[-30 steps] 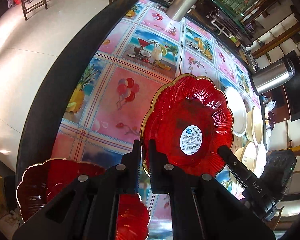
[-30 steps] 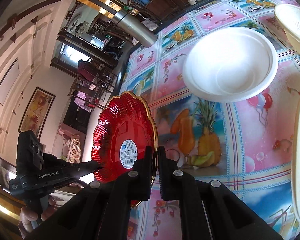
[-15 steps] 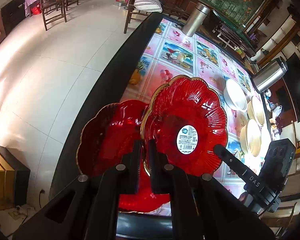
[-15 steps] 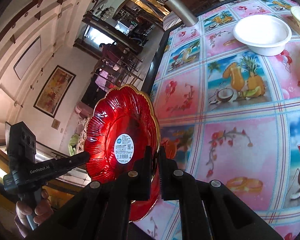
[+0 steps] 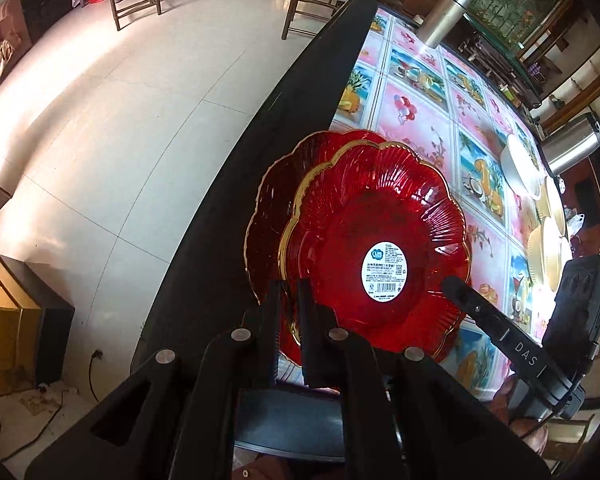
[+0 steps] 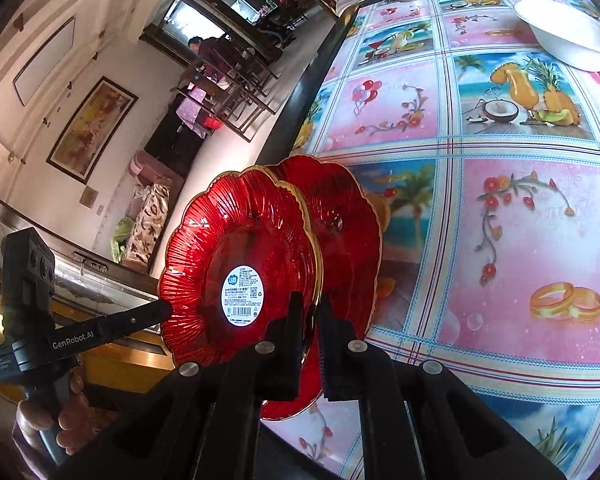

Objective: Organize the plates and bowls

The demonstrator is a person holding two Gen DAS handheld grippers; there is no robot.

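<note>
A red scalloped plate (image 5: 380,216) with a gold rim and a white label is held by both grippers on opposite edges. My left gripper (image 5: 289,284) is shut on its near rim. My right gripper (image 6: 310,300) is shut on the other rim; the plate also shows in the right wrist view (image 6: 236,248). It hangs just above a second red plate (image 5: 272,200) that lies at the table's near edge, seen too in the right wrist view (image 6: 348,216). Whether the two plates touch is not clear.
The table (image 6: 520,220) has a pink fruit-print cloth and a dark rim (image 5: 260,128). A white bowl (image 6: 568,36) and cream plates (image 5: 548,240) sit farther along. Two steel flasks (image 5: 444,16) (image 5: 572,142) stand at the back. Floor lies left of the rim.
Both grippers carried the held red plate back toward the table's near edge. It now sits over the second red plate, which was off to the side before.
</note>
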